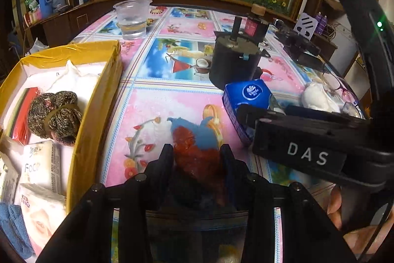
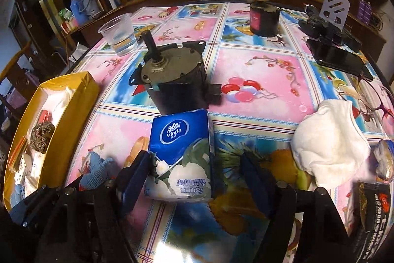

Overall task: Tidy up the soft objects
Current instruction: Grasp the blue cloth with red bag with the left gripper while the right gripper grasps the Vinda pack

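You are working over a table (image 2: 258,70) covered in a pink and blue picture cloth, one gripper in each hand. Your left gripper (image 1: 197,152) is pinching a red and blue knitted piece (image 1: 197,139), its two fingers pressing into the sides of the soft bundle while the blue end is lying on the cloth ahead of the tips. Just to the left, the yellow box (image 1: 98,100) is holding items already sorted: a brown knitted ball (image 1: 55,112), a red packet (image 1: 23,112), white tissue packs (image 1: 41,164) and a blue knit (image 1: 14,226) at the near corner. Your right gripper (image 2: 194,164) is straddling the blue Vinda tissue pack (image 2: 181,157), which is lying flat on the table; its fingers are standing spread on either side, the left one right against the pack's edge and the right one clear of it, so the pack is not being squeezed. In the left wrist view that gripper is reaching in from the right over the same pack. Directly behind the pack a dark motor (image 2: 174,80) is standing upright with its shaft pointing up. A crumpled white cloth (image 2: 330,142) is lying to the right, near a pair of glasses (image 2: 374,100), and a clear plastic cup (image 2: 119,33) with water is sitting at the far left of the table.
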The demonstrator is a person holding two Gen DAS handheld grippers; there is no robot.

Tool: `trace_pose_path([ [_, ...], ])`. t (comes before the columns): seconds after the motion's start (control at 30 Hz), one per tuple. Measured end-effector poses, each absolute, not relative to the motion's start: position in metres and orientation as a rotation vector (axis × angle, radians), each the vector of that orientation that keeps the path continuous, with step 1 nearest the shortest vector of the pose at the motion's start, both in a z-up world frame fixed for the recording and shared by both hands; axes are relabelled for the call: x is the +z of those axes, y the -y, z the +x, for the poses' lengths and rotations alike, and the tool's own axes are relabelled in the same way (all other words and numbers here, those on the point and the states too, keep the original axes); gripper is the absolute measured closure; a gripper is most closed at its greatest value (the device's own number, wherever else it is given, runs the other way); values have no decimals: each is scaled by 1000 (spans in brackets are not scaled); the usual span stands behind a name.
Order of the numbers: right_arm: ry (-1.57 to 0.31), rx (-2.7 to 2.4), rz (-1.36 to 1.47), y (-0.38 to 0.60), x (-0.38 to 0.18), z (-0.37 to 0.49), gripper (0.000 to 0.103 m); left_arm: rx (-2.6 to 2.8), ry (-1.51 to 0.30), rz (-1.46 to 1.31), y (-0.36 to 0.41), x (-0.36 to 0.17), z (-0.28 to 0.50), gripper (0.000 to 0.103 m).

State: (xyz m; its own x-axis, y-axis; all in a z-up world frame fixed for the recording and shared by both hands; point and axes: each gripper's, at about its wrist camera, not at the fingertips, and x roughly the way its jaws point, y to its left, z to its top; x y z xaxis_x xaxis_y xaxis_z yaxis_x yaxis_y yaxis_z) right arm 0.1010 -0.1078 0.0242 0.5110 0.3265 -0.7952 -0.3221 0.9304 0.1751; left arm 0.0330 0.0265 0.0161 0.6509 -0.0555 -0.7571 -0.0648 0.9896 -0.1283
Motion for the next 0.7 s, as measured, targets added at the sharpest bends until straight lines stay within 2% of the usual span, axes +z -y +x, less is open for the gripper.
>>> trace_pose_path([
  [0.07,-950,399,29,113,28,99,49,5,-864,-145,-26,15,32,65],
  [0.43,-971,374,52,124,32,97,50,13,-870,-122,-24,15,34,64],
  [0.7,-983,351,20,121,34,94,41,9,-863,-155,-27,15,34,67],
])
